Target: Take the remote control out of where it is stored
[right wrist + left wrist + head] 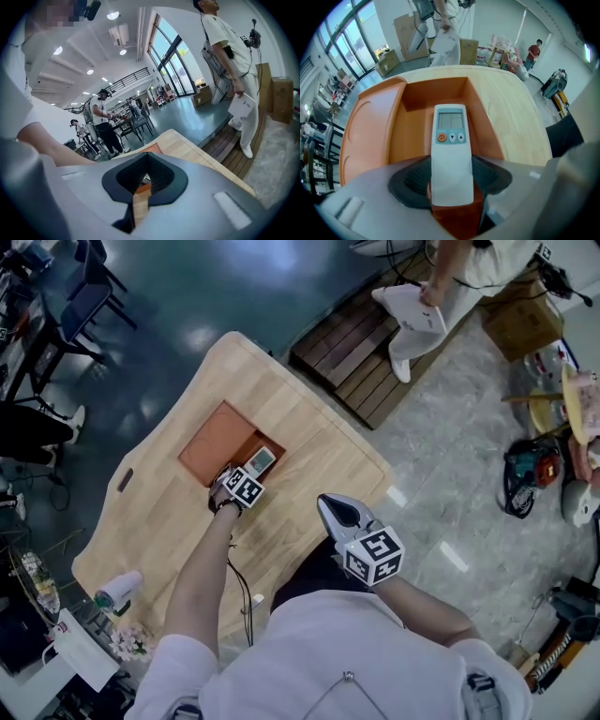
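Note:
A white remote control (450, 150) with a small screen and an orange button lies lengthwise between the jaws of my left gripper (450, 177), which is shut on its lower half. The remote sits over the open compartment of an orange storage box (389, 136). In the head view the remote (260, 462) is at the right edge of that box (217, 439) on the wooden table (309, 451), with my left gripper (246, 475) just behind it. My right gripper (334, 510) hovers off the table's near edge, shut and empty; in its own view the right gripper (145, 177) points across the table.
A white bottle (118, 589) lies near the table's left corner, and a small dark object (125, 480) lies further up that side. A cable (246, 601) hangs at the near edge. A person in white (441, 287) stands on a wooden platform (352, 352) beyond the table.

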